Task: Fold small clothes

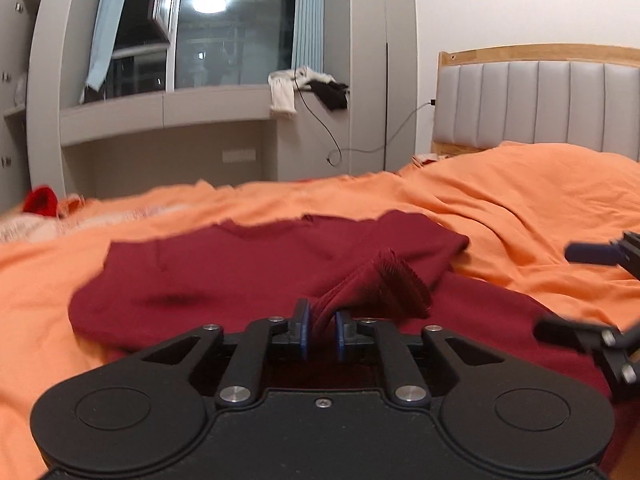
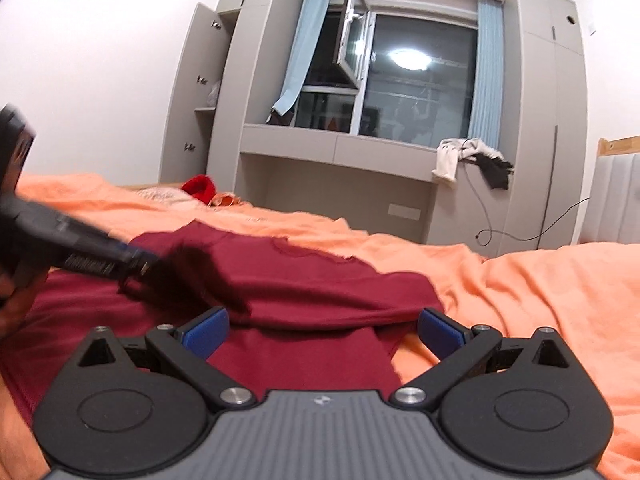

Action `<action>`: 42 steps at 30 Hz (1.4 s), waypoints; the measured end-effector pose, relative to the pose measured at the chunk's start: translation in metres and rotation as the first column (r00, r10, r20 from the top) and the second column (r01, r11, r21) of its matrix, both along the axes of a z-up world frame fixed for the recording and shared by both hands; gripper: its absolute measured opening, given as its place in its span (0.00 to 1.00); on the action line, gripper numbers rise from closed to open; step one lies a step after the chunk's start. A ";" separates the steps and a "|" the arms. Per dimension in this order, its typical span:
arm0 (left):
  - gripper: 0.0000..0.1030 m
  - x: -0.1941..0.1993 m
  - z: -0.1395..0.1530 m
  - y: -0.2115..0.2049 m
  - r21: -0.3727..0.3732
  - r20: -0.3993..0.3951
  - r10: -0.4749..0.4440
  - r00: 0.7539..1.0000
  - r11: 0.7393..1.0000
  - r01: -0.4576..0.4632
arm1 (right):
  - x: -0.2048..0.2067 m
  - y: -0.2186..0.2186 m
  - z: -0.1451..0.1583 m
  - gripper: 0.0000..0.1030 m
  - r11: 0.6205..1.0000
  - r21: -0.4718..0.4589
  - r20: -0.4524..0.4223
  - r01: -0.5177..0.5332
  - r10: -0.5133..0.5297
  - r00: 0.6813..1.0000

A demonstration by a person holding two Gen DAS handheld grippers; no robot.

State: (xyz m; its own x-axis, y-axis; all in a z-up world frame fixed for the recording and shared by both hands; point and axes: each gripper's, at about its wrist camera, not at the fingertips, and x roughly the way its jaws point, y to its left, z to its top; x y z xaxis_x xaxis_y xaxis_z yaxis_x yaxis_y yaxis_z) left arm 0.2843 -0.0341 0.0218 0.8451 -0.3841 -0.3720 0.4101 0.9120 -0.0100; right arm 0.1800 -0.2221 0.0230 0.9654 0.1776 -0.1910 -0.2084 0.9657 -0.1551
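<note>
A dark red garment (image 1: 240,276) lies spread on the orange bedsheet (image 1: 520,216); it also shows in the right wrist view (image 2: 312,292). My left gripper (image 1: 322,320) is shut on a ribbed cuff of the red garment (image 1: 384,288) and lifts it a little above the cloth. It shows from the side in the right wrist view (image 2: 138,264), blurred. My right gripper (image 2: 322,326) is open and empty, its blue pads (image 2: 208,330) low over the garment's near folded edge. It also shows at the right edge of the left wrist view (image 1: 580,292).
A bright red item (image 2: 200,188) lies at the far side of the bed. A grey desk ledge with a white and a black garment (image 2: 472,160) and a hanging cable stands under the window. The padded headboard (image 1: 536,104) is at the right.
</note>
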 end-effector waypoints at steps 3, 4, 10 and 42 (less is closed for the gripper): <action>0.19 -0.007 0.002 0.006 -0.013 -0.033 -0.038 0.999 0.999 0.038 | 0.001 -0.007 0.007 1.00 0.999 0.022 0.025 0.023 -0.024 0.999; 0.24 -0.011 -0.001 0.005 -0.009 -0.046 -0.055 0.997 0.998 0.055 | 0.002 -0.009 0.009 1.00 0.999 0.028 0.029 0.029 -0.030 0.999; 0.39 -0.030 -0.008 -0.003 0.026 -0.100 -0.178 0.979 0.983 0.181 | 0.024 -0.014 0.010 1.00 0.998 0.043 0.003 0.048 -0.048 0.999; 0.92 0.091 -0.007 0.173 -0.300 -0.364 0.542 0.758 0.702 -0.646 | 0.040 0.075 -0.043 1.00 0.929 -0.344 -0.099 -0.136 0.108 0.989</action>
State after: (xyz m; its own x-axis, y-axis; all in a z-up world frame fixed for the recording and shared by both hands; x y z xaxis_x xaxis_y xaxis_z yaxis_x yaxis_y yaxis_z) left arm 0.3756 0.1387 0.0144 0.8536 0.0160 -0.5207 -0.2795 0.8576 -0.4318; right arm 0.2203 -0.1467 -0.0196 0.9204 0.2016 -0.3349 -0.3457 0.8198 -0.4566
